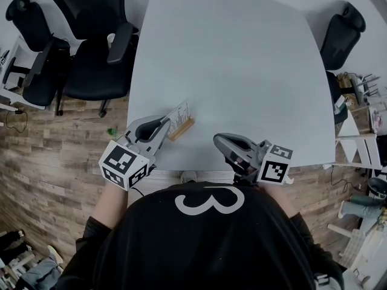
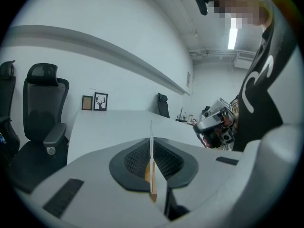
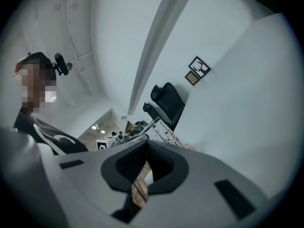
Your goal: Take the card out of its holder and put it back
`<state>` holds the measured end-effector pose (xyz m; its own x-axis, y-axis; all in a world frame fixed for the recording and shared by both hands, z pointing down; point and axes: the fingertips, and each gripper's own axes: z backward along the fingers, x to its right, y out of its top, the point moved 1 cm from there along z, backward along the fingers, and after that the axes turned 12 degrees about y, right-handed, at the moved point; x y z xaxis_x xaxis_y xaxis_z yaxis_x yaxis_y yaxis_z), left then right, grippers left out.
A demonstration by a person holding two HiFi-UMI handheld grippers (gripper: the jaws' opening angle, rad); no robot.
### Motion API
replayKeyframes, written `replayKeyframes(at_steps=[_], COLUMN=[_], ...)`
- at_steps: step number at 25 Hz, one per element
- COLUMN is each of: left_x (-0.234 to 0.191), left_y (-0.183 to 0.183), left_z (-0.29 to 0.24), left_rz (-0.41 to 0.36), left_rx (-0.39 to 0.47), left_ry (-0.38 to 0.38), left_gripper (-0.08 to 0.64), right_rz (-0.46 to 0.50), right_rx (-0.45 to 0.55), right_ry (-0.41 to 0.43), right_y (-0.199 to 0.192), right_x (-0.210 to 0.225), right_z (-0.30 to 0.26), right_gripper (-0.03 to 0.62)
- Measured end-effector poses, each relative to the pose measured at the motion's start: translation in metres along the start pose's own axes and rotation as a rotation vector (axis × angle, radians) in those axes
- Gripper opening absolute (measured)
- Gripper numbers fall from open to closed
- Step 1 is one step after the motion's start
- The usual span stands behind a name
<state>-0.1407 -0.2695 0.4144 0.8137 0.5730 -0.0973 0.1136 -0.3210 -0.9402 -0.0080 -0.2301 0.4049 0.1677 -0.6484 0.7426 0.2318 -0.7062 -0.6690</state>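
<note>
Left claw [image 1: 164, 125] is pinching the card [image 1: 179, 113], which is sitting in its wooden holder [image 1: 183, 129] near the surface [image 1: 242, 71] edge. Right claw [image 1: 232, 152] is pressed together, empty. Suggest pulling straight along the slot, with the right claw pinning the holder.

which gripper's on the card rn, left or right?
The left gripper: its jaws are closed on the edge of the card, which sits in its wooden holder. The right gripper has nothing between its jaws and is well clear of the card.
</note>
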Motion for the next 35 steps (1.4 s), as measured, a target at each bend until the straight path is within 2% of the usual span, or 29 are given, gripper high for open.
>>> replayKeyframes(at_steps=[13, 21, 35], left_x=[-0.004, -0.004, -0.004], left_y=[-0.013, -0.044, -0.046], left_z=[-0.002, -0.009, -0.01], left_rz=[0.043, 0.038, 0.105], left_rx=[-0.029, -0.126, -0.13], left_ry=[0.008, 0.003, 0.046], left_gripper=[0.026, 0.026, 0.028], right_rz=[-0.006, -0.013, -0.008], right_rx=[-0.004, -0.003, 0.01], right_ry=[0.001, 0.0, 0.0], right_y=[-0.002, -0.006, -0.012], right_x=[0.002, 0.001, -0.007], right_z=[0.001, 0.002, 0.022], right_gripper=[0.009, 0.009, 0.009])
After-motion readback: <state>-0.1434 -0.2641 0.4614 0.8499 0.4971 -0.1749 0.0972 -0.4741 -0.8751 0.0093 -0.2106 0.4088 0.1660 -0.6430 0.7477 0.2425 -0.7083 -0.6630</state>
